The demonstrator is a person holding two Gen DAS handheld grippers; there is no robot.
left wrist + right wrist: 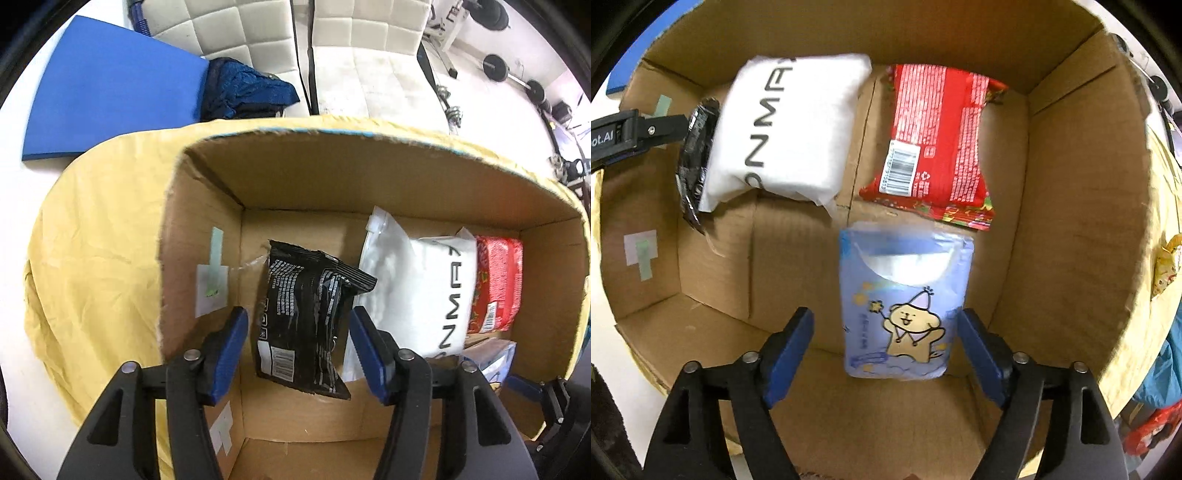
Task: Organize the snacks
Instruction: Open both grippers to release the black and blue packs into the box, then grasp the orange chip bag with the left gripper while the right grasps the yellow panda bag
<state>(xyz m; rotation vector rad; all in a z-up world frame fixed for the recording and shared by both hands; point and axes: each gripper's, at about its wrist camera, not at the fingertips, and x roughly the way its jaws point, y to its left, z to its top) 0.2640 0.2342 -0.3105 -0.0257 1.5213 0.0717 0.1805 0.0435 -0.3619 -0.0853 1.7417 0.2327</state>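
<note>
We are packing snacks into the box (1052, 184). Both tongs, left (299, 354) and right (886, 354), are spread; next, clear the blue pack (901, 306) and black packet (306, 314).

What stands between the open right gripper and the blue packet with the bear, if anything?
Nothing visible does. The right gripper is open with its blue pads on either side of the blue bear packet in the cardboard box. The red snack packet and the white bag lie beyond it.
</note>
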